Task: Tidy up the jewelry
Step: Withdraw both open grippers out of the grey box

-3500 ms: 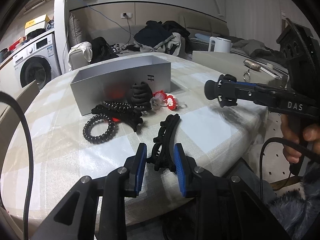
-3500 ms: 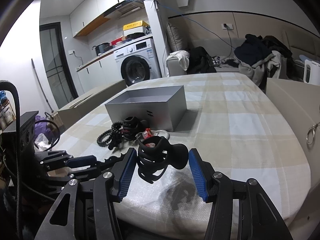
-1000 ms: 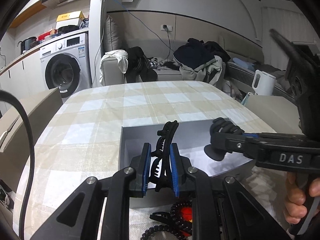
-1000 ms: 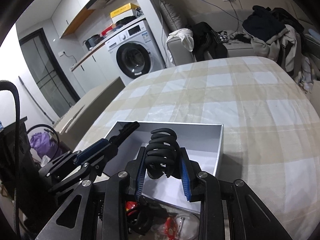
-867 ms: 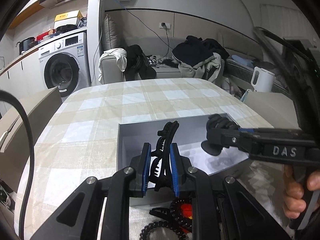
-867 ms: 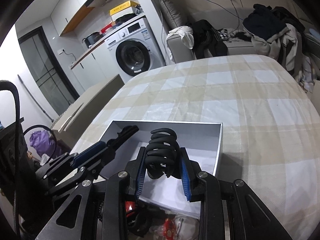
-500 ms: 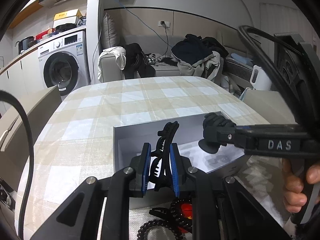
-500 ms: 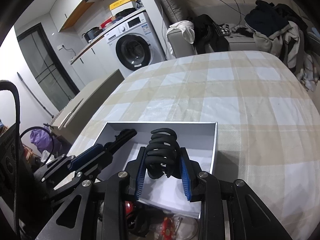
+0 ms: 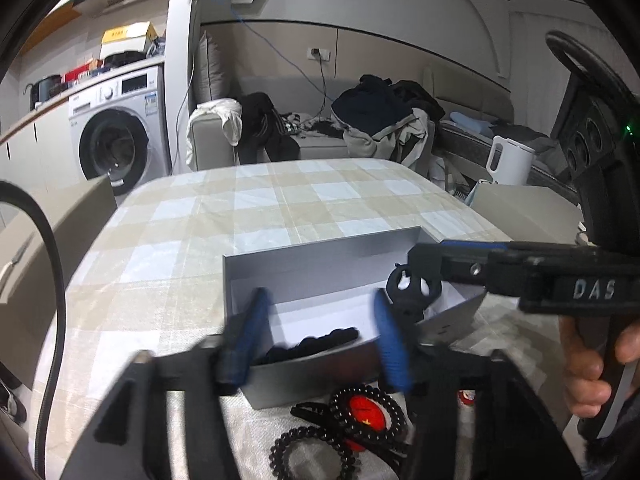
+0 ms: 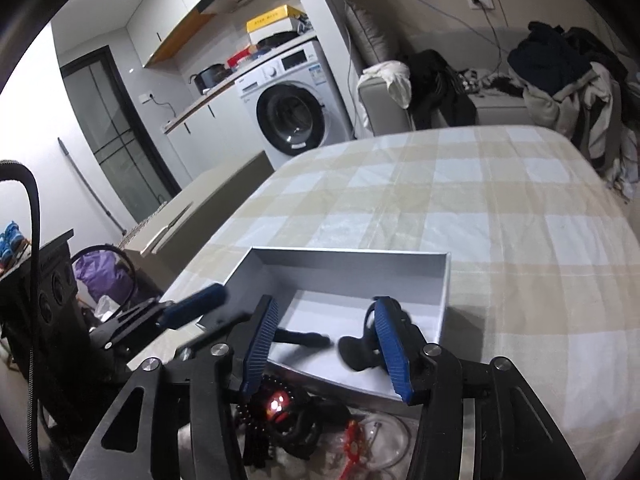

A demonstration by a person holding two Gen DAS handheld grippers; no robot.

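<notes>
A grey open box [image 9: 320,256] [image 10: 348,264] stands on the checked table. My left gripper [image 9: 320,336] is open over its near side; a long black hair clip [image 9: 312,346] [image 10: 304,338] lies in the box below it. My right gripper [image 10: 326,344] is open over the box; a black claw clip [image 10: 356,350] [image 9: 412,290] sits by its right finger, blurred. Loose pieces lie in front of the box: a black coil hair tie [image 9: 312,456], a black bead bracelet around a red piece [image 9: 366,408] [image 10: 276,404], and red-and-clear ornaments [image 10: 360,444].
The checked tablecloth [image 10: 480,208] stretches far beyond the box. A beige chair back [image 9: 44,232] stands at the table's left. A washing machine [image 10: 296,108], a sofa with piled clothes [image 9: 380,120] and a white kettle [image 9: 508,160] lie beyond the table.
Both grippers have opened over the box. The long clip has dropped from the left gripper into the box, and the claw clip has come free of the right gripper's grip.
</notes>
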